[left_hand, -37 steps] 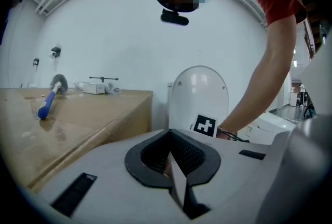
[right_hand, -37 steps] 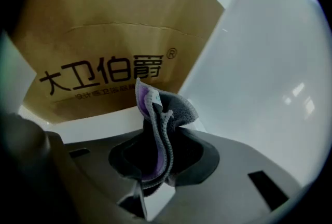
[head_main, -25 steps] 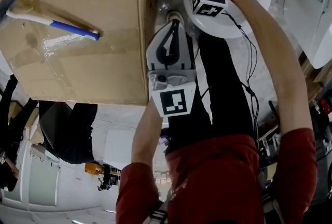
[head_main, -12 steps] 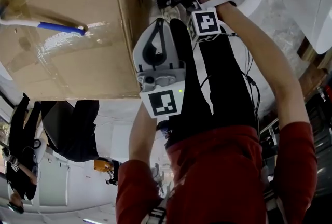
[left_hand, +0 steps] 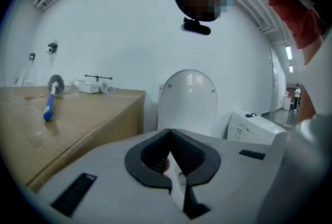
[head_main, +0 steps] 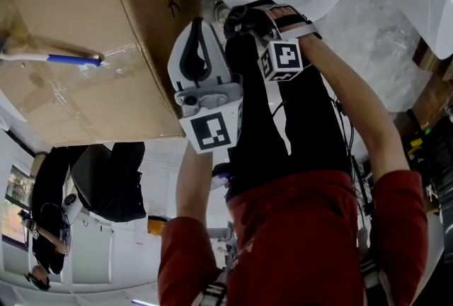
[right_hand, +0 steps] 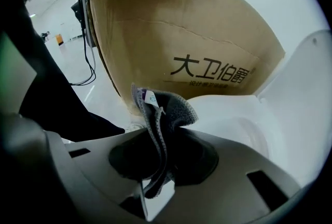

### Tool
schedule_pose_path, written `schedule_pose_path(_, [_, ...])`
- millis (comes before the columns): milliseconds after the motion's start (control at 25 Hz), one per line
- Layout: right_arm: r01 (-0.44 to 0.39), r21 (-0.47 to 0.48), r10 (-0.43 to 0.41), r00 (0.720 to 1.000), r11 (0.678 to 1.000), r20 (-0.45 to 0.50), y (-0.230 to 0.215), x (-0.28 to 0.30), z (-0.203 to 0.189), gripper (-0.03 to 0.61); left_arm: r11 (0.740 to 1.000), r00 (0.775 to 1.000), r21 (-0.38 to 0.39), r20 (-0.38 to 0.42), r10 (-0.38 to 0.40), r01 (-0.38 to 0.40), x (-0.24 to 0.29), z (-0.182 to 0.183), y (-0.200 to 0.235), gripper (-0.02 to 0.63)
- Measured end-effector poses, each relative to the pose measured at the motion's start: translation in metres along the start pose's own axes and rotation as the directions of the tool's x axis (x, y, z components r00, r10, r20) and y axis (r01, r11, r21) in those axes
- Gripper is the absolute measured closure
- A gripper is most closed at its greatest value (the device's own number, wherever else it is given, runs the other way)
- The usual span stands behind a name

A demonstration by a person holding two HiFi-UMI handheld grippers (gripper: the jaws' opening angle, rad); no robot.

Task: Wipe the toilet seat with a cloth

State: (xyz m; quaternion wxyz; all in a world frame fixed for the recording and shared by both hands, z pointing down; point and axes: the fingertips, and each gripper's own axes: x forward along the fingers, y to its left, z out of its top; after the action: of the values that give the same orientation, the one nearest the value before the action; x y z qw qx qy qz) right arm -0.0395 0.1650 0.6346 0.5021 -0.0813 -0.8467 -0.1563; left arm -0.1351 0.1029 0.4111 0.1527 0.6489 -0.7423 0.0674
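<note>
Grey cloth (right_hand: 167,106): is bunching up out of the right gripper (right_hand: 162,166), whose jaws are pinching it at a fold; a small tag is showing near its top edge.
Toilet seat (right_hand: 228,114): is curving white just beyond the cloth; in the head view its front edge is lying right next to the right gripper, and the lid (left_hand: 187,96) is standing upright behind it.
Contact: probably not made yet. The gripper body is hiding the cloth in the head view, so this is resting on the gap showing in the right gripper view.
Left gripper (left_hand: 171,153): is idling with its jaws pressed together on nothing, near the corner of the cardboard box (head_main: 85,35).
Step in hand: bringing the cloth onto the seat's front edge.
Doing it well: tipping the gripper so the loose bunch, not the hard jaw tips, is meeting the seat. Then pressing lightly and dragging along the curve, with the pinch firm enough that the cloth is not slipping out.
Watch: the box wall is standing close beside the toilet, leaving little room for the sweep on that side.
</note>
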Motion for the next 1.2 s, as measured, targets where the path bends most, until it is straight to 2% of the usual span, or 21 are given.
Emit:
schedule_pose_path(200, [0.029, 0.132, -0.026, 0.999, 0.991, -0.031, 0.006, -0.015, -0.031, 0.489, 1.0, 0.999, 0.007, -0.023, -0.025, 0.025, 0.014, -0.009, -0.021, 0.6])
schedule_pose_path(320, [0.051, 0.149, -0.044, 0.998, 0.988, -0.05, 0.007, -0.024, -0.05, 0.489, 0.999, 0.999, 0.024, -0.003, -0.048, 0.048, 0.025, -0.008, -0.036, 0.6])
schedule_pose_path(640, [0.13, 0.2, -0.107, 0.987, 0.971, -0.12, 0.004, -0.055, -0.114, 0.488, 0.994, 0.993, 0.024, -0.045, -0.109, 0.11, 0.048, -0.01, -0.076, 0.6])
schedule_pose_path(800, [0.18, 0.246, -0.145, 0.977, 0.952, -0.154, -0.006, -0.071, -0.15, 0.488, 0.992, 0.991, 0.029, -0.06, -0.123, 0.124, 0.054, -0.013, -0.087, 0.6])
schedule_pose_path(960, [0.216, 0.309, -0.179, 0.973, 0.926, -0.146, -0.026, -0.082, -0.175, 0.488, 0.991, 0.989, 0.025, -0.071, -0.129, 0.131, 0.058, -0.016, -0.097, 0.6])
schedule_pose_path(1200, [0.27, 0.4, -0.224, 0.962, 0.876, -0.159, -0.075, -0.087, -0.204, 0.485, 0.991, 0.988, 0.024, -0.078, -0.133, 0.135, 0.064, -0.019, -0.106, 0.6])
